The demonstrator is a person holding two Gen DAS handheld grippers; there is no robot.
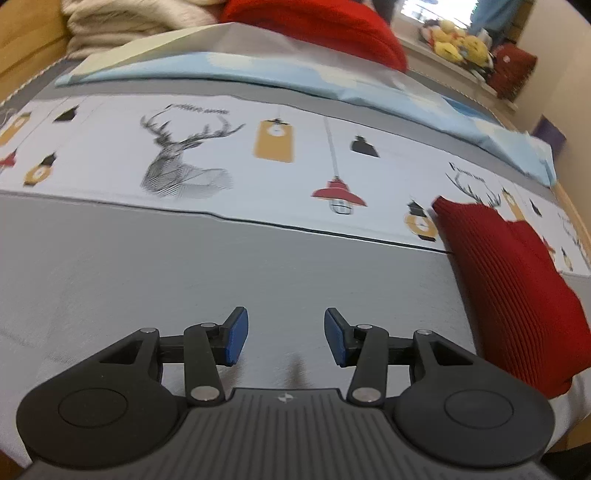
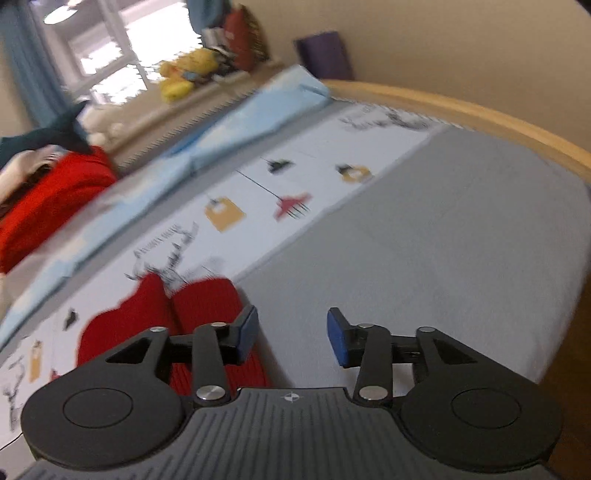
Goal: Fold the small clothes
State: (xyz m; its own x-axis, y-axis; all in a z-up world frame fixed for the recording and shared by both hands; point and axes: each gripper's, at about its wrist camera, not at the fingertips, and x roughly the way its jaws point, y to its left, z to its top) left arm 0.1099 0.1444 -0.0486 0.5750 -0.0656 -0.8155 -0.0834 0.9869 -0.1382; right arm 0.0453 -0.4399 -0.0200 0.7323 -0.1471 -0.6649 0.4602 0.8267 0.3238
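A grey bed (image 1: 258, 266) is spread with a red knitted garment (image 1: 509, 288), folded. Both the left gripper (image 1: 286, 338) and the right gripper (image 2: 291, 334) are held open and empty beside it.

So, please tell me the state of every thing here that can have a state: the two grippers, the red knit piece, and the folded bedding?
left gripper: open, nothing between its pads, over the grey sheet.
right gripper: open, empty.
red knit garment: folded, lying flat on the bed, not held.
light blue bedding: folded, lying at the far side.
bright red cloth: bunched in a heap.
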